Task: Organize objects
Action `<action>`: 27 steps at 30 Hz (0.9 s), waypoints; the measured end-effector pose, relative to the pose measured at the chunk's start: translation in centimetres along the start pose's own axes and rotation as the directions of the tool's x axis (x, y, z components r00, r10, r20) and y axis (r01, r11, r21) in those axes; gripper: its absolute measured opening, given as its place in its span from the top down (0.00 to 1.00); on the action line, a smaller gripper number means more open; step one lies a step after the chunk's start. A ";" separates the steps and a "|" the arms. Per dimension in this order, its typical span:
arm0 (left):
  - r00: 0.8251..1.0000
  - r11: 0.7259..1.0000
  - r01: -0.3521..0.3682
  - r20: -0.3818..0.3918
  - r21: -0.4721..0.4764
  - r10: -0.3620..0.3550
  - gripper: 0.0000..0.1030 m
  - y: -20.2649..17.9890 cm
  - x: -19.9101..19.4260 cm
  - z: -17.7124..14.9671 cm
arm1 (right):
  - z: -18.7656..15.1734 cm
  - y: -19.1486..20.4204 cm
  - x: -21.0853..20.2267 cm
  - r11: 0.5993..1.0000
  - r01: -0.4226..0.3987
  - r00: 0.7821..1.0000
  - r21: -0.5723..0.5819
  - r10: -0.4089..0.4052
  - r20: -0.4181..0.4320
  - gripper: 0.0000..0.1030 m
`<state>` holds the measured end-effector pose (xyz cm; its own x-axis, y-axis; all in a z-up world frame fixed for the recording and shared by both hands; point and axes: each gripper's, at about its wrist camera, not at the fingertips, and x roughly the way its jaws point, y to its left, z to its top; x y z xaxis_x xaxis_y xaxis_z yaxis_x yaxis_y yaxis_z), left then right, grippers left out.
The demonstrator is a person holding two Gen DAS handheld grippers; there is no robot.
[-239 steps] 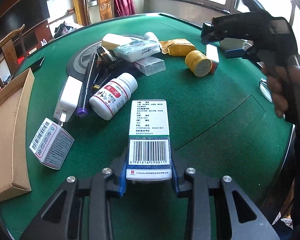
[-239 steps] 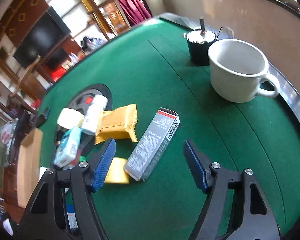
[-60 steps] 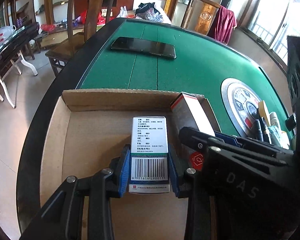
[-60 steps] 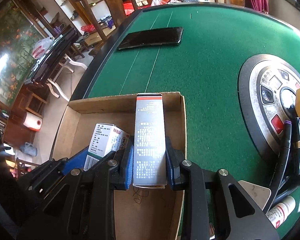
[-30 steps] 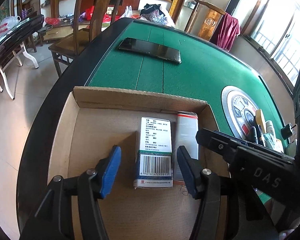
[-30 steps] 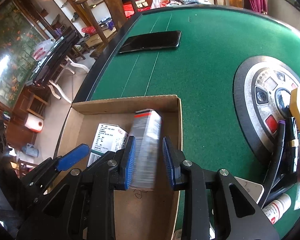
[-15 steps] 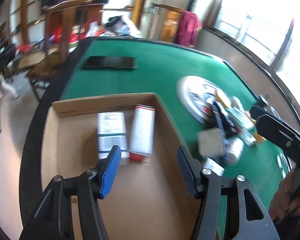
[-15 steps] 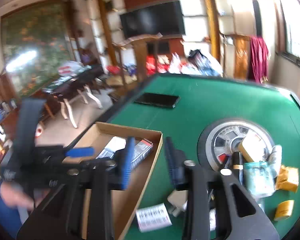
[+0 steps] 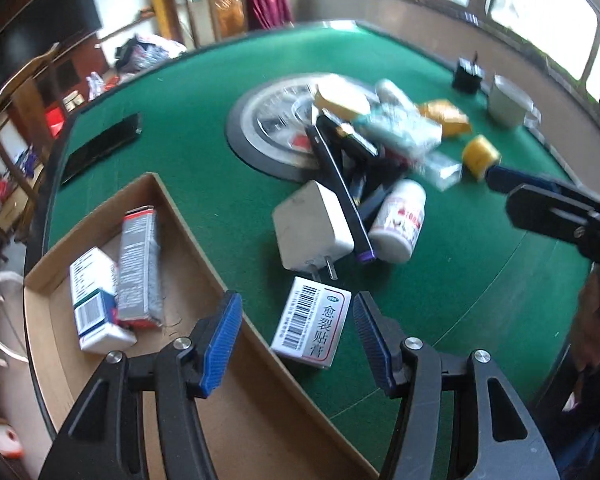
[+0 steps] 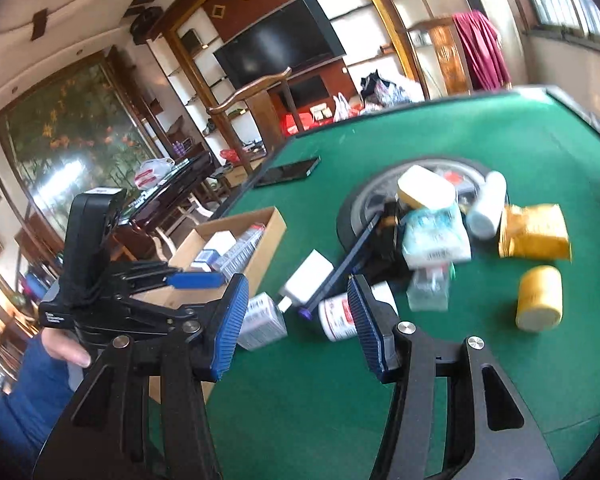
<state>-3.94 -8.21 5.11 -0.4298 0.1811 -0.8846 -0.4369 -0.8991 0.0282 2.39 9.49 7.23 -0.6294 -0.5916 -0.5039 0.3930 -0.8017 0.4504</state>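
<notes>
1. The left hand-held gripper (image 9: 298,340) hangs with its jaws apart and nothing between the pads, over the counter's edge; two seconds ago it clamped the white barcode box (image 9: 94,304) inside the cardboard box (image 9: 188,236).
2. The right hand-held gripper (image 10: 294,320) is empty too, jaws spread; a second ago they were nearly closed around the grey carton (image 9: 138,268).
3. Both cartons now lie flat, side by side, in the cardboard box.
4. A small white box with a barcode (image 9: 312,322) lies on the green felt counter (image 9: 480,256), just beside the cardboard box.
5. Beyond it lie a white charger (image 9: 312,230), a white pill bottle (image 9: 400,220), dark pens and packets over a round centre panel (image 9: 268,120).
6. A phone (image 9: 100,148) lies well apart; wooden chairs, a television (image 10: 280,44).
</notes>
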 end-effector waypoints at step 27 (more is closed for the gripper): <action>0.999 0.994 -0.004 -0.047 -0.111 -0.001 0.67 -4.6 2.0 -3.1 | 1.9 -1.7 4.3 0.995 0.091 0.987 0.049 -0.084 -0.140 0.45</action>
<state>-0.37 -4.92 1.77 -0.3920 0.1629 -0.9054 -0.3446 -0.9386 -0.0197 -2.30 8.44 5.69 -0.5598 -0.5285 -0.6382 0.3004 -0.8472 0.4381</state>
